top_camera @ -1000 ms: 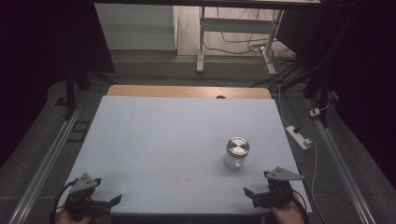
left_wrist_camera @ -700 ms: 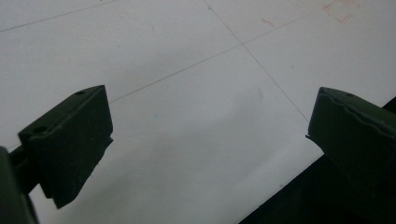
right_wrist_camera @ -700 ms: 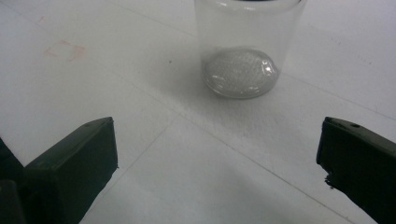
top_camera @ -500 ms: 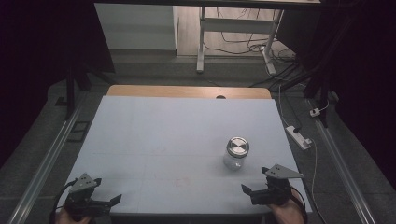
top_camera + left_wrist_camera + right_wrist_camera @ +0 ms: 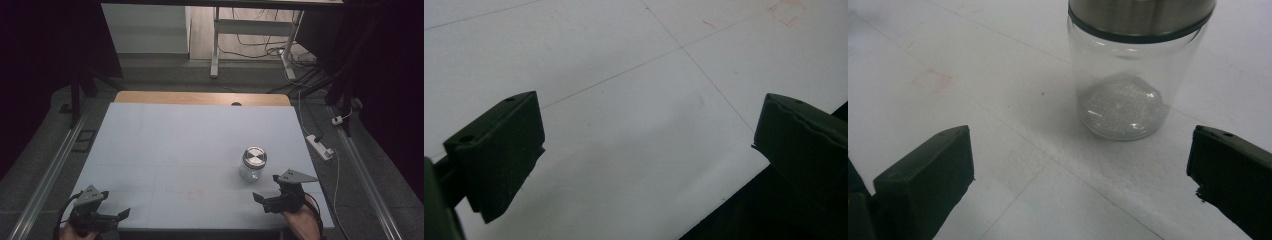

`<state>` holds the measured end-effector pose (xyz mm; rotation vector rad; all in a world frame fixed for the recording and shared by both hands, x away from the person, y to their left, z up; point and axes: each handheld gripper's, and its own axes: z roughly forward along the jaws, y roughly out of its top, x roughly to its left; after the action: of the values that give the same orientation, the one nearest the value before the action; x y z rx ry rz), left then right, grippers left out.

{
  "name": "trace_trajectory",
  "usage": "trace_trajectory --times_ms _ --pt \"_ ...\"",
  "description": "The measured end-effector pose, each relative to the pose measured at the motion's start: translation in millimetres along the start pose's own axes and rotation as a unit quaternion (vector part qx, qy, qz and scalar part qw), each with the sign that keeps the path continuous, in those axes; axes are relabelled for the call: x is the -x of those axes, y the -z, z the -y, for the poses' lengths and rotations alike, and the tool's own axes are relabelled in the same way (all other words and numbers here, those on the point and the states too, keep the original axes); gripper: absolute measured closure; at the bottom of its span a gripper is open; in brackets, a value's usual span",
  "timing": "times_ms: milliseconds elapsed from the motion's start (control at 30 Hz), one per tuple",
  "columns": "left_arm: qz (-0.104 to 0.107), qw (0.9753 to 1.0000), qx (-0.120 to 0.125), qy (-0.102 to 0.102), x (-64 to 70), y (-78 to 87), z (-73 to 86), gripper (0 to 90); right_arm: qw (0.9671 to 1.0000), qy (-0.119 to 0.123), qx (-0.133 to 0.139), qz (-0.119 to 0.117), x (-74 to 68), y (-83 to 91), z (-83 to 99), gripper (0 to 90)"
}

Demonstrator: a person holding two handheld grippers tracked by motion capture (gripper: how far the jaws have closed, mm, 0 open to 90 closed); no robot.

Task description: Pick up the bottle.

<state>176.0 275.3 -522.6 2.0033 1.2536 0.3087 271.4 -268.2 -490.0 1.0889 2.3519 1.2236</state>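
A clear glass jar (image 5: 253,164) with a metal lid (image 5: 254,155) stands upright on the pale table (image 5: 175,145), right of centre. The right gripper (image 5: 261,199) sits just beside it — jaws apart, not touching. The left gripper (image 5: 120,214) rests at the near-left corner — jaws apart.

The high view is dim and slightly soft, its surroundings falling to black; only the pale table (image 5: 165,145) catches light. Both gripper views are brighter and evenly lit, with blurred near jaws and soft shadow beneath the jar (image 5: 1135,70).
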Motion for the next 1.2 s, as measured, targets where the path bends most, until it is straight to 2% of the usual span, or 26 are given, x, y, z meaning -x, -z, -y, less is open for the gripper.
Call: trace_trajectory --times_ms 333,467,633,733,900,1200 --pt "0.001 1.0 -0.002 -0.002 0.3 -0.8 -0.3 0.7 0.9997 0.0 -0.017 0.015 5.1 -17.2 -7.8 0.0" --pt "0.002 1.0 -0.004 -0.004 0.5 -1.1 -0.5 0.7 0.9992 0.016 -0.019 0.031 5.8 -26.4 -13.6 0.0" --pt "0.004 1.0 -0.005 -0.004 0.3 -1.2 -0.6 0.7 0.9984 0.018 -0.021 0.049 7.1 -35.1 -20.1 0.0" --pt "0.004 1.0 -0.005 -0.004 0.3 -1.3 -0.6 0.7 0.9984 0.019 -0.017 0.051 9.8 -39.5 -23.8 0.0" --pt "0.005 0.9999 -0.007 -0.006 0.5 -1.7 -0.8 0.7 0.9981 0.02 -0.024 0.053 12.5 -47.5 -27.5 0.0" --pt "0.006 0.9999 -0.008 -0.006 0.3 -1.7 -0.8 0.7 0.9985 0.022 -0.021 0.046 16.3 -60.5 -34.2 0.0"
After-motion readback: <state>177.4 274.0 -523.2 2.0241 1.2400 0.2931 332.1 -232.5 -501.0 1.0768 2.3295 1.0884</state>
